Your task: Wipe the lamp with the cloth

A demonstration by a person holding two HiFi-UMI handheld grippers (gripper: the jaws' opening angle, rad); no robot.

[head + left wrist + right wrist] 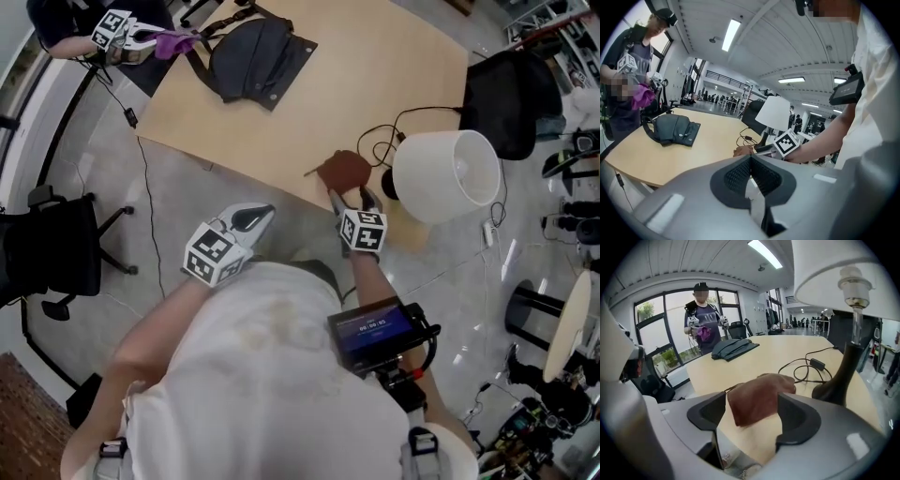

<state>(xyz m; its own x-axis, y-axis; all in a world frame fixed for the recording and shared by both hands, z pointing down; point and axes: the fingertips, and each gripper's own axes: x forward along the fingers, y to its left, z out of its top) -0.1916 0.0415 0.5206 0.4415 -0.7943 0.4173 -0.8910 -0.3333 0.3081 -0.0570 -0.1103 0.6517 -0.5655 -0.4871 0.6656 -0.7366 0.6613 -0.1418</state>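
Left gripper (251,217): shut, empty, idle at 8 o'clock from cloth (345,169) (spare). Right gripper (752,412): jaws wide astride cloth, poised for pickup; lamp (450,173) at cloth's 3 o'clock.

Bare table (281,141) left of cloth (345,169); lamp (448,176) blocks the right

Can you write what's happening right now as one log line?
right gripper: open around crumpled brown cloth on tan wooden table | left gripper: shut, empty | white-shaded black-stemmed lamp: beside cloth, untouched
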